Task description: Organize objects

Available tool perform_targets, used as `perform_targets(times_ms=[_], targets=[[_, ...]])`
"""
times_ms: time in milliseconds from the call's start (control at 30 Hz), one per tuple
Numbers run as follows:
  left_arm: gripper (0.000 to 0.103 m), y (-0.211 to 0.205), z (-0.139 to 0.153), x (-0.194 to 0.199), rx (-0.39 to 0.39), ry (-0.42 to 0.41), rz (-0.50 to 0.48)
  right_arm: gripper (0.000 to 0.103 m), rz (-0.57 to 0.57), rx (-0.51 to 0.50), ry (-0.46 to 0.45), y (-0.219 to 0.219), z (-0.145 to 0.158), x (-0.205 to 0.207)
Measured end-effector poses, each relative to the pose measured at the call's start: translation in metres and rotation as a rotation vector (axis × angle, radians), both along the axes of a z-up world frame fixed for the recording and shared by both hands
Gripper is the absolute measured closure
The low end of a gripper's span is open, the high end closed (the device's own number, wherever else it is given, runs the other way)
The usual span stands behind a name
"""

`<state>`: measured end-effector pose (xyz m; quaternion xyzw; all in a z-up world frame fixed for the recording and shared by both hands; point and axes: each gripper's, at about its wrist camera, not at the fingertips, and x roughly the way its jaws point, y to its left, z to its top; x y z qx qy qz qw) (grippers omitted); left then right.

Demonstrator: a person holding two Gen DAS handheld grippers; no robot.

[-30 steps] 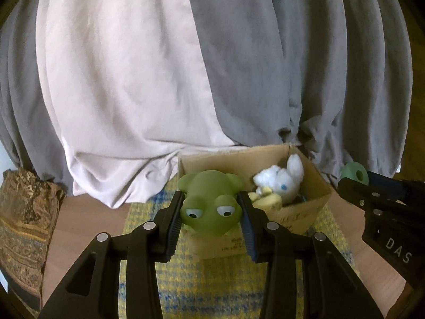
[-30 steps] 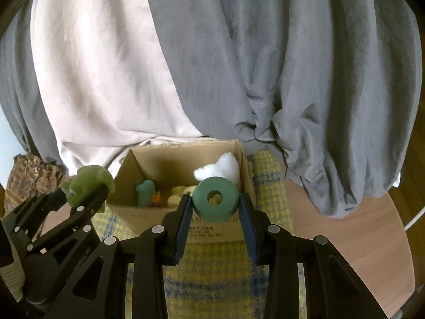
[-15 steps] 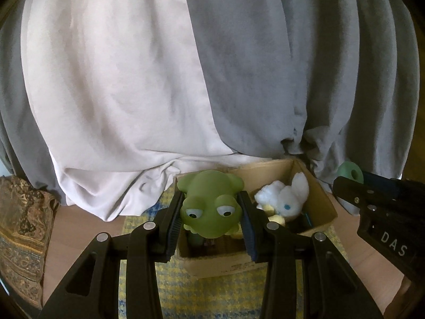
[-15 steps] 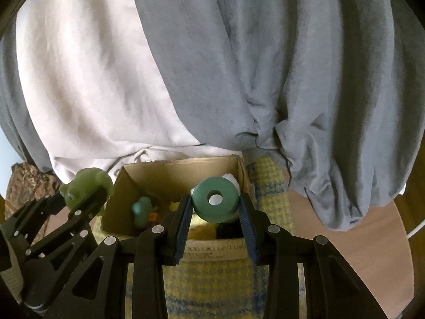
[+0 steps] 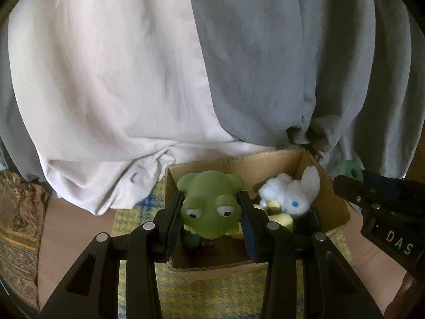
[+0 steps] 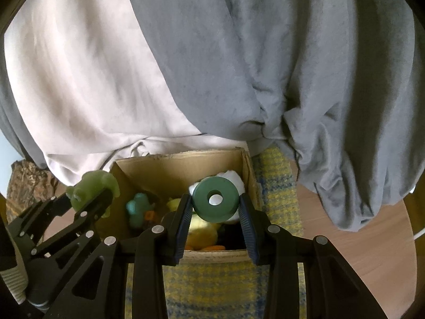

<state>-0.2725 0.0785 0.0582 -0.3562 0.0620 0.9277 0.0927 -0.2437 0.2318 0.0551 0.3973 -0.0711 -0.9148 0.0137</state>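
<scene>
My left gripper (image 5: 211, 210) is shut on a green rubber frog (image 5: 209, 207) and holds it over the left half of an open cardboard box (image 5: 236, 163). My right gripper (image 6: 215, 206) is shut on a dark green ring (image 6: 215, 199) and holds it over the right half of the same box (image 6: 172, 164). Inside the box lie a white plush bunny (image 5: 290, 191), a yellow plush toy (image 6: 203, 235) and a teal toy (image 6: 138, 206). The frog also shows in the right wrist view (image 6: 90, 188), and the ring in the left wrist view (image 5: 350, 170).
The box stands on a yellow and blue checked cloth (image 5: 212, 292) on a wooden table (image 6: 358, 239). White and grey draped fabric (image 5: 132, 79) hangs close behind the box. A patterned brown cushion (image 5: 18, 226) lies at the left.
Both grippers have moved forward and risen over the box with their toys still held. The box interior now shows below them.
</scene>
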Motion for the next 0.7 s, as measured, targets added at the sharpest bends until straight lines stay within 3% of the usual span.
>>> perform_targets(times_ms=[67, 100, 133, 200, 233, 333, 400, 533, 700], targets=[[0.062, 0.000, -0.001, 0.000, -0.007, 0.002, 0.006, 0.066, -0.001, -0.005, -0.005, 0.001, 0.000, 0.000], [0.062, 0.000, -0.002, 0.000, -0.014, 0.002, 0.010, 0.058, -0.001, -0.007, -0.008, 0.001, -0.001, 0.000], [0.058, 0.000, -0.002, 0.000, -0.017, 0.001, 0.012, 0.051, -0.003, -0.007, -0.007, 0.002, -0.001, 0.000], [0.041, 0.001, 0.000, 0.001, -0.025, 0.011, 0.017, 0.031, -0.012, -0.003, 0.005, 0.002, 0.001, 0.001], [0.032, 0.001, 0.002, 0.003, -0.034, 0.024, 0.024, 0.028, -0.016, 0.000, 0.012, 0.003, 0.002, 0.002], [0.029, 0.001, 0.005, 0.006, -0.052, 0.038, 0.031, 0.022, -0.028, 0.003, 0.012, 0.005, 0.004, 0.003], [0.021, 0.001, 0.006, 0.007, -0.062, 0.038, 0.042, 0.012, -0.036, 0.007, 0.009, 0.005, 0.005, 0.005], [0.002, -0.002, 0.010, 0.012, -0.083, 0.057, 0.096, 0.008, -0.047, 0.014, 0.016, 0.007, 0.008, 0.009], [0.001, -0.007, 0.013, 0.017, -0.093, 0.056, 0.127, 0.007, -0.056, 0.026, 0.028, 0.005, 0.014, 0.018]])
